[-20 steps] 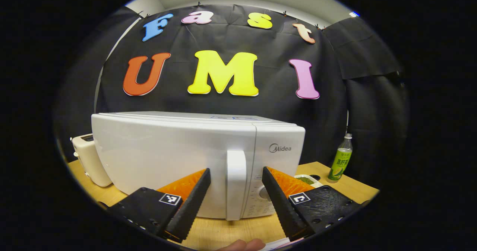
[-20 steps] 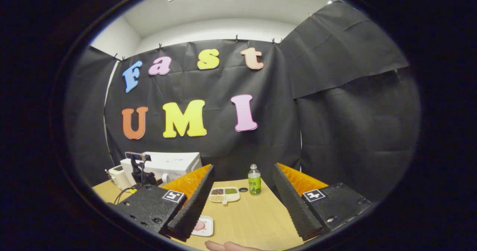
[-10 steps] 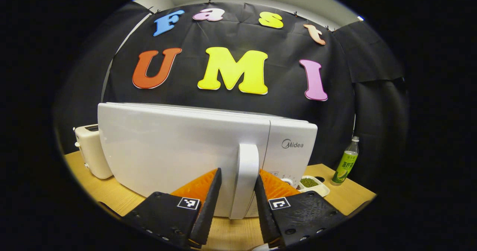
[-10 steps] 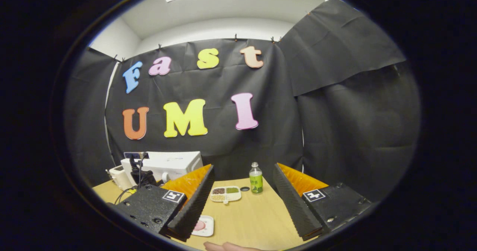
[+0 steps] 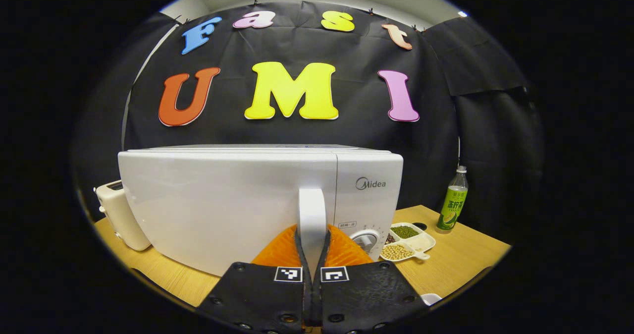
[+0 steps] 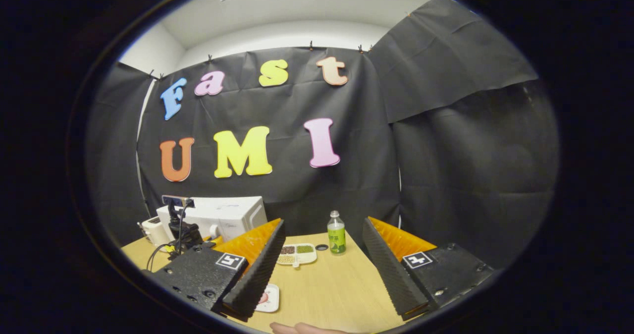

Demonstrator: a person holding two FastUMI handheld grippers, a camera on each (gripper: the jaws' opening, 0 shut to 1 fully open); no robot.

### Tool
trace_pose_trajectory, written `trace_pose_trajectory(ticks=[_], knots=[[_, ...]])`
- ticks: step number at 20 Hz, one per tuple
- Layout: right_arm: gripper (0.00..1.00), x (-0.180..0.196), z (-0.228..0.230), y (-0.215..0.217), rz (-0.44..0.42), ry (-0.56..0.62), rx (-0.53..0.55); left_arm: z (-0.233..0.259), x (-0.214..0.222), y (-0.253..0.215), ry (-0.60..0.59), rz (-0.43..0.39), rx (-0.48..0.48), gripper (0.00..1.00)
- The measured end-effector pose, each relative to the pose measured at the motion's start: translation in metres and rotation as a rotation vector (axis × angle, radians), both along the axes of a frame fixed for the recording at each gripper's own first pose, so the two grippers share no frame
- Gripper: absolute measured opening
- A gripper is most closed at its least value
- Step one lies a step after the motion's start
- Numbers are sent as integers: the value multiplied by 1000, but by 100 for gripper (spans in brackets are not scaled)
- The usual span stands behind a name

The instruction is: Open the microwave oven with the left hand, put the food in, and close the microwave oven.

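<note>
Gripper in my left hand [image 5: 312,252] has just clamped onto the microwave's door handle [image 5: 312,215]; the door is still shut, so pulling comes next. My right gripper [image 6: 319,269] hangs open above the tabletop [image 6: 327,294], its near edge carrying the food plate [image 6: 269,298].

The microwave oven [image 5: 228,205] has a smooth, glossy white shell that looks like painted metal or plastic, and its door handle [image 5: 312,220] looks like the same smooth white plastic. The table [image 6: 327,289] is pale wood-grain, matt. The toaster [image 5: 119,215] looks like cream plastic with a soft sheen. The bottle [image 5: 451,206] is clear plastic with a glossy printed wrap. The divided dish [image 5: 420,242] looks smooth white plastic. The left gripper [image 5: 312,254] has ribbed, rough-looking fingers [image 5: 346,247]
</note>
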State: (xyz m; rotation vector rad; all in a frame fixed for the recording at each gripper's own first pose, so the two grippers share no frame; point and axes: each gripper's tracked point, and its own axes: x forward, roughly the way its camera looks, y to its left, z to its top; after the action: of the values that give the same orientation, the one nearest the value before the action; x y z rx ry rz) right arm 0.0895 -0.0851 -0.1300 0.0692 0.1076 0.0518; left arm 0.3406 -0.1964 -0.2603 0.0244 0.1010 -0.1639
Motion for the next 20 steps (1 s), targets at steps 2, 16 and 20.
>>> trace_pose_trajectory(ticks=[2, 16, 20], knots=[[100, 4, 1, -4, -13, -7, -10, 2, 0, -2, 8, -4, -15, 0], [100, -24, -7, 28, 25, 26, -1, 5, -127, 47, 2, -192, -66, 0], [100, -42, -6, 47, 56, 26, -3, 4, -158, 73, -16, -257, -50, 6]])
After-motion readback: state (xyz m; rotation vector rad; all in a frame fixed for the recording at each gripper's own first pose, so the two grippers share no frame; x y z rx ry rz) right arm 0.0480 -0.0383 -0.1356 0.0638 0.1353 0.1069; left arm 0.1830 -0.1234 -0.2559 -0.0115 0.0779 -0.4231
